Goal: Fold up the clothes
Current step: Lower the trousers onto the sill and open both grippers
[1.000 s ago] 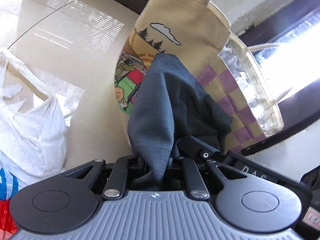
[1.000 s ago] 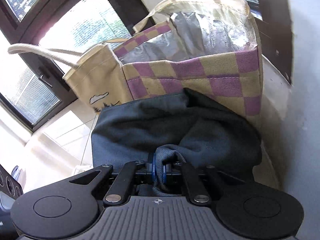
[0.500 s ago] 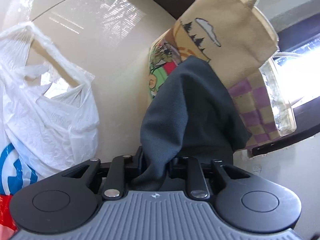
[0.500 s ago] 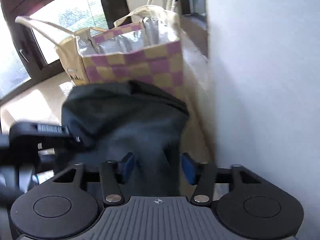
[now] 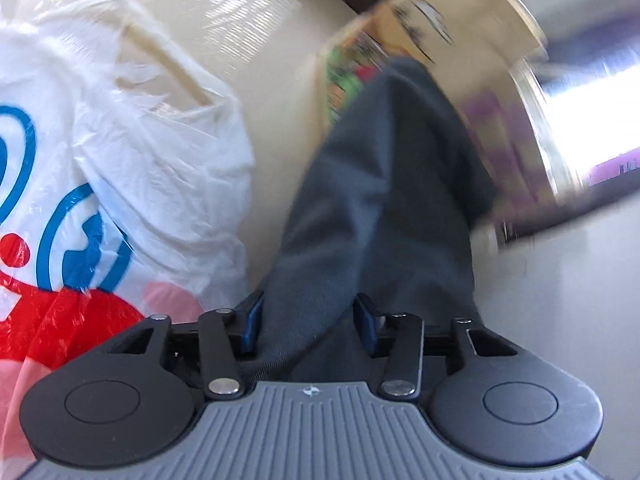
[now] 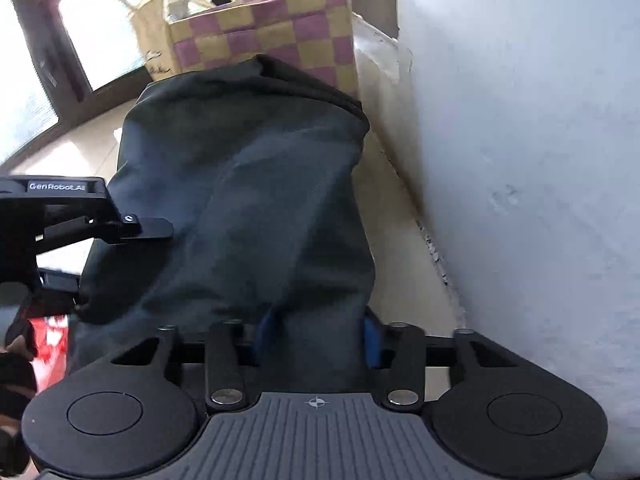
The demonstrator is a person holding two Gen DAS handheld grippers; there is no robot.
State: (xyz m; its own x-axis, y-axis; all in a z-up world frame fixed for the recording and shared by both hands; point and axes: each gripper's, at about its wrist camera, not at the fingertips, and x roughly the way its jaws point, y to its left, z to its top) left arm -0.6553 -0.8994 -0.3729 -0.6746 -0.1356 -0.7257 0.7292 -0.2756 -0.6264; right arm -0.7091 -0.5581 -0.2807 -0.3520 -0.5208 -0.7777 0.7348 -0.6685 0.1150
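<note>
Dark grey cloth: the garment lies draped on the floor, running from both claws up against the checked bag.
Left claw: jaws opening, blue pads apart, cloth loose between them, not pinched.
Right claw: jaws closing around a fold of cloth; pads not yet pressing, as far as I can tell.
Handling: soft, light, floppy; likely to sag and slide, so take it at an edge or corner.
Beside: white plastic bag at left, wall at right.
</note>
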